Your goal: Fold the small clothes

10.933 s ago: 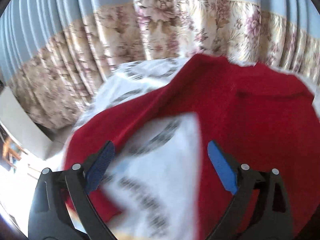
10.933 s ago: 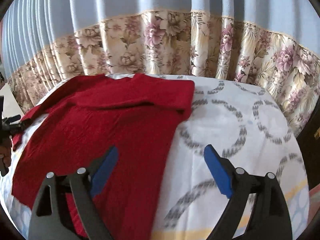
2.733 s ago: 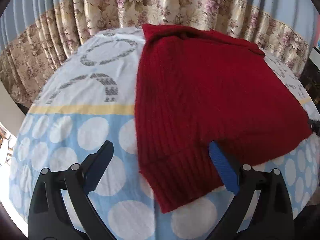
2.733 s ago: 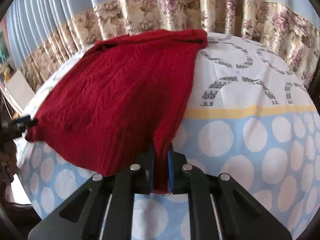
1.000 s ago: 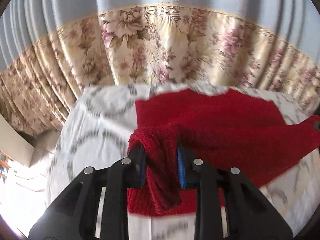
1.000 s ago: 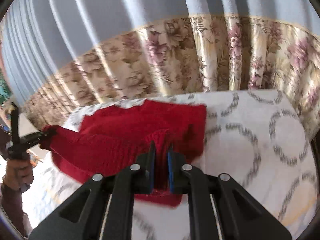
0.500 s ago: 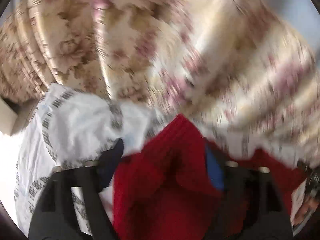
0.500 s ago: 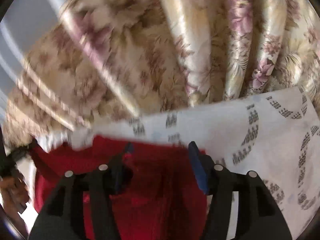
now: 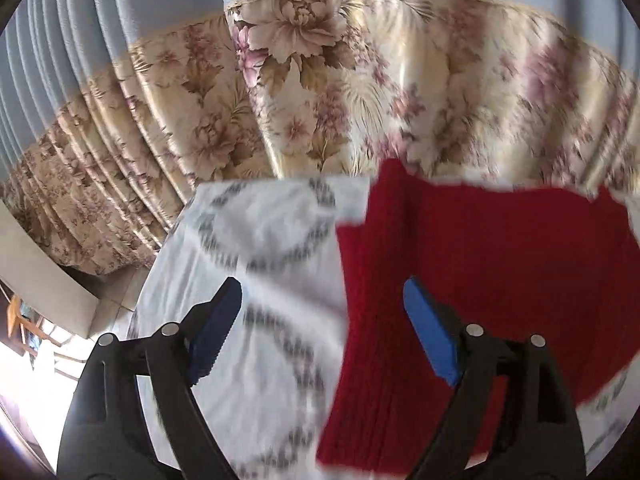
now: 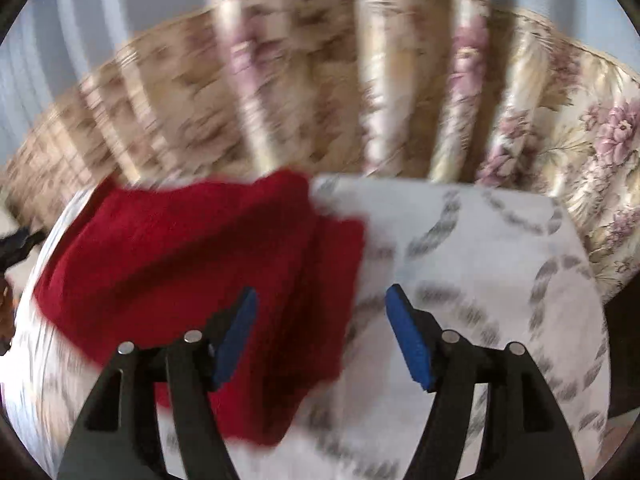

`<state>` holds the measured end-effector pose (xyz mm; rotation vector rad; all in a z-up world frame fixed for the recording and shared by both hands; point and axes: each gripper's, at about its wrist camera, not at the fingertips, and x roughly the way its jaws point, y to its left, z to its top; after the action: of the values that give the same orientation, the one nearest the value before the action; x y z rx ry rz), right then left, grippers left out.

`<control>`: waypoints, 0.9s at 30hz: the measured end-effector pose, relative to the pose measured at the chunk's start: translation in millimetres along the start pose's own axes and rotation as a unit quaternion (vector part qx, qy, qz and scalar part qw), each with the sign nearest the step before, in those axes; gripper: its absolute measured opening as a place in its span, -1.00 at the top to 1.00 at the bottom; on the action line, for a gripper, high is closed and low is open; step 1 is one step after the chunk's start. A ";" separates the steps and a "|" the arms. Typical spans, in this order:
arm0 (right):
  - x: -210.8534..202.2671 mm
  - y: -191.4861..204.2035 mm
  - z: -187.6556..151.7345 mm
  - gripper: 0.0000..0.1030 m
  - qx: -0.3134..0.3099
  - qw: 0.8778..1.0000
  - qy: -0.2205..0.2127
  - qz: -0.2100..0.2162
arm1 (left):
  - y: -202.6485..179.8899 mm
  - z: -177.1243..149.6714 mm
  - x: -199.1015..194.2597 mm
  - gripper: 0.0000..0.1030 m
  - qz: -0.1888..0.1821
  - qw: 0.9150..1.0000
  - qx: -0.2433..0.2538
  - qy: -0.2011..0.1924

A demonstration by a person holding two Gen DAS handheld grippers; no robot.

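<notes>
Lying on the white bed sheet (image 9: 256,240) with grey rings: the red sweater (image 9: 480,264), folded over once, top edge close to the flowery curtain (image 9: 320,92) behind the bed. Showing again in the right view, the red sweater (image 10: 192,264) sitting to the left, on the bed sheet (image 10: 480,260).

Standing wide apart and holding nothing: the left gripper (image 9: 322,328), jaws having just been opening, blue pads clear of the knit, with the sweater's left edge lying below and between them. Standing fairly wide too and gripping nothing: the right gripper (image 10: 320,336), jaws also just having been opening, with the sweater's right edge below the gap.

Looking like the moment right after letting go of a fold.

Watching for trouble from here:
- Springing back open, maybe, because thick knit is bouncy and nothing is pressing on the fold.
- Snagging a loop of yarn on a blue pad while pulling away low, and dragging the top layer crooked.
- Sliding toward the far edge of the bed, since the sweater is lying near it.
- Grabbing only one layer next time, or pinching the sheet along with it, making a lumpy fold.
- Missing the edge, with both pictures blurry.
</notes>
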<state>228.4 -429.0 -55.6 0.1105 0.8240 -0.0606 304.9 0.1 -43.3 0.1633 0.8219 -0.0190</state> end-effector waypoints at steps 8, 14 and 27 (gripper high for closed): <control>5.6 29.9 -69.2 -0.23 -0.003 0.999 0.018 0.033 | 3.7 -62.1 -2.1 -0.56 -0.029 0.999 -0.014 0.016; 15.2 38.6 -81.6 0.62 -0.022 0.998 0.014 0.056 | -12.7 -73.1 11.1 -0.14 -0.079 0.996 0.022 0.020; -46.3 6.6 -61.0 0.70 -0.022 0.998 -0.047 0.041 | -10.0 -85.4 -45.1 0.77 -0.108 0.994 -0.013 0.021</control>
<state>153.2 -414.5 -62.2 0.0984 0.7255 0.0294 211.3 1.2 -68.8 0.0493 0.8785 -0.2088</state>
